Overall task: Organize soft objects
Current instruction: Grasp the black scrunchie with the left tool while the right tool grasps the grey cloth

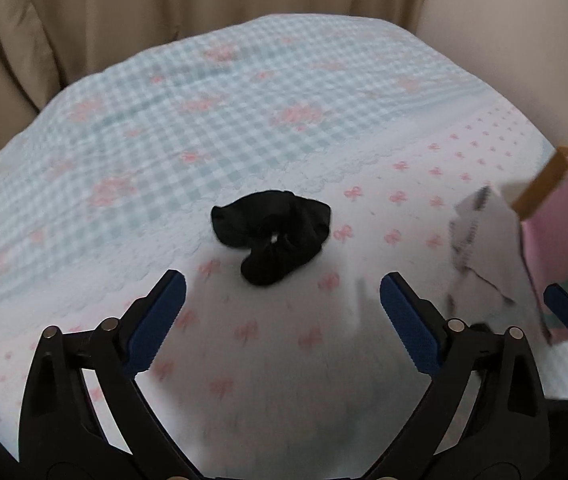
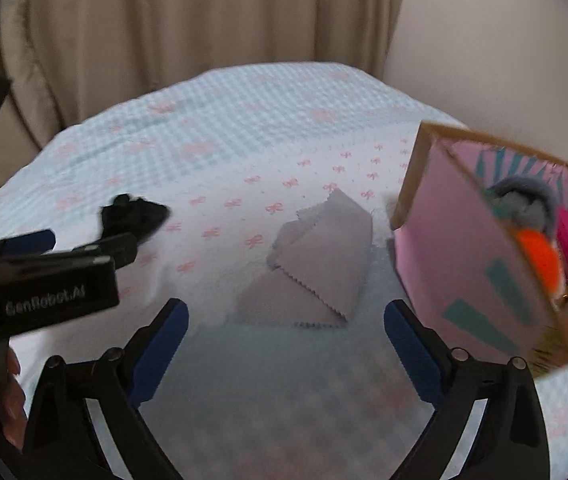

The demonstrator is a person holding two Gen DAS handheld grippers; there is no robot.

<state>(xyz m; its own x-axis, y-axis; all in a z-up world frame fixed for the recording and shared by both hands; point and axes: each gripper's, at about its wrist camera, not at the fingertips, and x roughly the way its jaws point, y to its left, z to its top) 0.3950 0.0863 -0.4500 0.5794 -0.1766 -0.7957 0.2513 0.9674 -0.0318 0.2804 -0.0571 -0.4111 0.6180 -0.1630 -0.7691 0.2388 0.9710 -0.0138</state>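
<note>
Scrunchie [image 1: 272,236] and grey cloth [image 2: 315,272] are loose on the bedspread [image 1: 164,128], box [image 2: 463,264] just right of the cloth. We've got the left gripper [image 1: 282,304] and right gripper [image 2: 285,332] wide open, nothing held, each lined up on its own target.

Black scrunchie [image 1: 272,236], grey cloth [image 2: 315,264], pink box [image 2: 479,256]

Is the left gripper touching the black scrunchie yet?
Apart. In the left wrist view the left gripper has its jaws open, and patterned bedspread shows between the blue pads and the black scrunchie.
</note>
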